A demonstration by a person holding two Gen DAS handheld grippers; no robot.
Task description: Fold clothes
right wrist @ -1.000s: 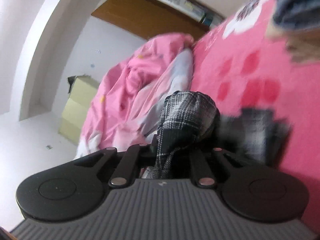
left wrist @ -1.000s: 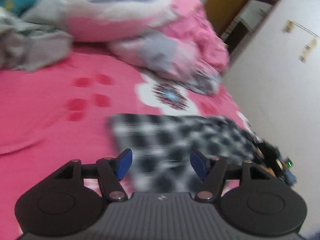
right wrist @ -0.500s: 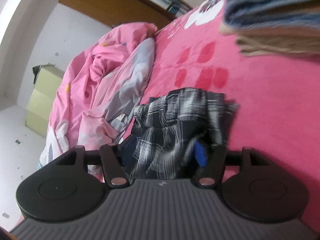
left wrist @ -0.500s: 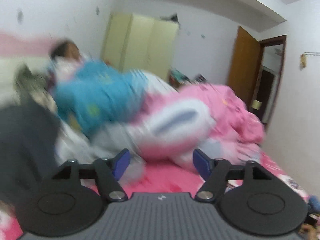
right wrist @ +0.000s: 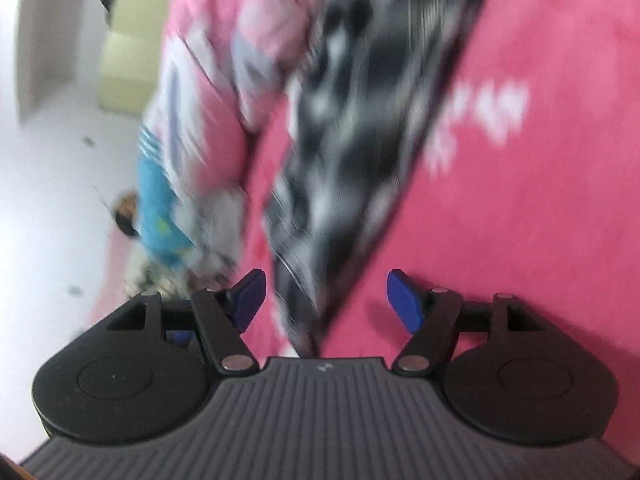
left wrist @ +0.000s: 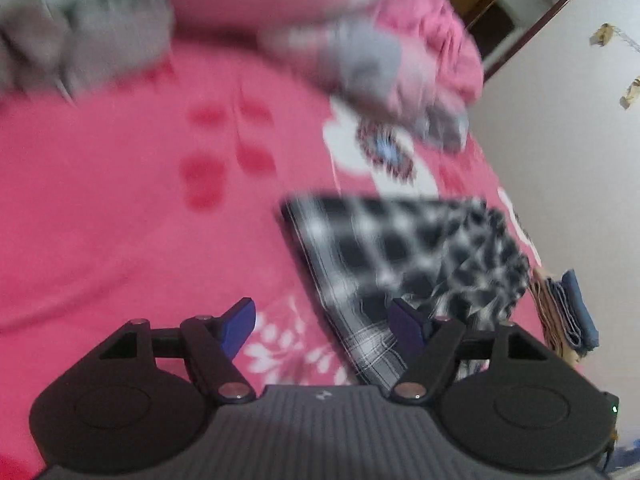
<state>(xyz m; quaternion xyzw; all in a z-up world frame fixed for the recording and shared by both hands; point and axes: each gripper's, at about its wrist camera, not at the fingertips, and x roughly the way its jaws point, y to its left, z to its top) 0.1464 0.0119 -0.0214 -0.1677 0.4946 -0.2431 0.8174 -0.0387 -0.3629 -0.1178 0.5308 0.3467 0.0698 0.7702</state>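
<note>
A black-and-white checked garment (left wrist: 404, 256) lies folded flat on the pink bedsheet (left wrist: 132, 208). In the left wrist view it sits to the right and just ahead of my left gripper (left wrist: 324, 326), whose blue pads (left wrist: 240, 322) stand wide apart with nothing between them. In the right wrist view the same checked garment (right wrist: 360, 128) runs away from the camera in a blurred strip. My right gripper (right wrist: 326, 300) is open just behind its near end, with no cloth between the pads.
A bunched pink quilt (left wrist: 400, 40) and grey clothes (left wrist: 80, 36) lie at the far side of the bed. A stack of folded clothes (left wrist: 568, 312) sits at the bed's right edge. A door (left wrist: 516, 4) and a pale wardrobe (right wrist: 128, 52) stand beyond.
My right gripper has opened and let go of the checked garment, which now lies on the sheet. My left gripper swung up toward the room and back down beside the garment.
</note>
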